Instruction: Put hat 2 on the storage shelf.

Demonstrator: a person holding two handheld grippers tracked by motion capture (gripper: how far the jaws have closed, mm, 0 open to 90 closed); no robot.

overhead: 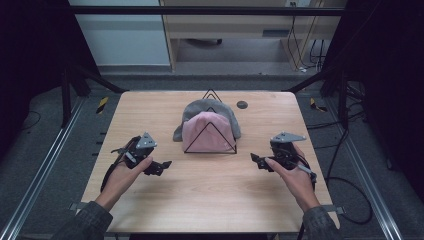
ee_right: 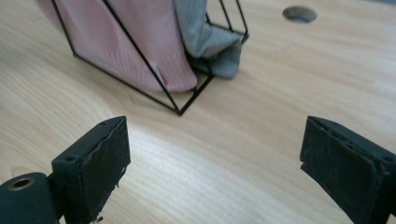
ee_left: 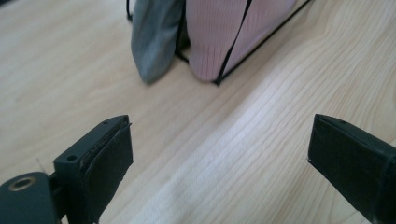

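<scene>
A pink cap [overhead: 207, 133] sits near the middle of the wooden table [overhead: 210, 200], draped on a black wire stand [overhead: 197, 139] shaped like a pyramid, with a grey cap [overhead: 205, 106] tucked right behind it at about twelve o'clock, the two touching. Seen from above, the left gripper [overhead: 162, 166] lies at roughly eight o'clock from the pink cap, held in the person's left hand [overhead: 122, 177], and the right gripper [overhead: 256, 160] at about four o'clock in the right hand [overhead: 295, 177]; both are near the stand but apart from it. Each points inward toward the caps. In the left gripper view the jaws stand wide apart with bare wood between them, and the right gripper view shows the same, nothing held. A small dark round spot [overhead: 242, 104] lies at one o'clock from the caps; it looks like a hole in the tabletop, though I can't be sure.
</scene>
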